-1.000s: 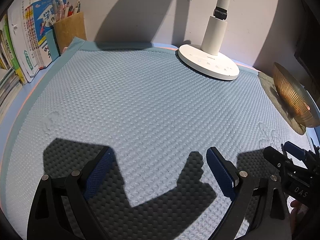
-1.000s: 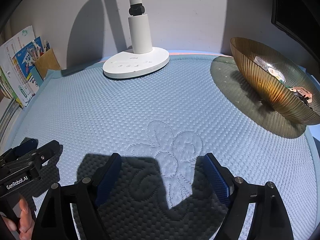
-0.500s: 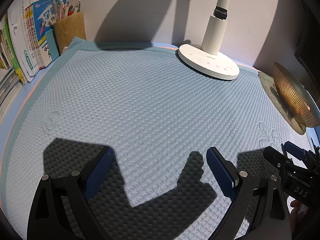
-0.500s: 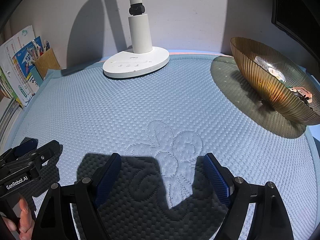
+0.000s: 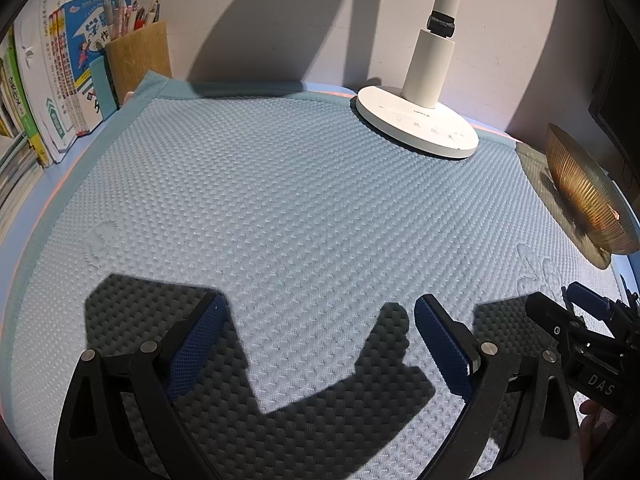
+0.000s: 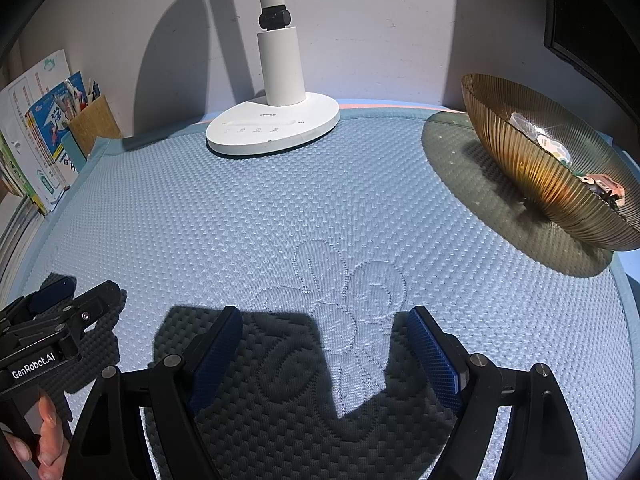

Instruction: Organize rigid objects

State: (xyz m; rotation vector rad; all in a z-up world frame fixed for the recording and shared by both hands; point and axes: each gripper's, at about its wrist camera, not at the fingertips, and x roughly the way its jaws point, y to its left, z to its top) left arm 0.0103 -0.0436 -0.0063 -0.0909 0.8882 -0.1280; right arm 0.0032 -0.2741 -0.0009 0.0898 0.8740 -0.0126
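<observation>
Left wrist view: we see our left gripper (image 5: 320, 344) spread wide with nothing between its blue pads (image 5: 440, 344), low over the near edge of the quilted blue mat (image 5: 300, 200), casting a hard shadow on it. Our right gripper (image 6: 324, 348) is likewise wide and holds nothing; its fingers frame a stitched flower motif (image 6: 336, 300) near the mat's front edge. Each gripper shows at the other camera's side, so the two sit side by side, a little apart. Farther out, a white lamp base (image 6: 272, 128) stands at the mat's back edge, its stem rising out of frame. At the mat's right edge rests a ribbed amber bowl (image 6: 532, 168), tilted toward us, holding several small rigid objects (image 6: 604, 188) that we cannot identify. By the back left corner, just off the mat, stand a tan pen holder (image 5: 138, 56) filled with pens and a row of books (image 5: 52, 80) beside it.
</observation>
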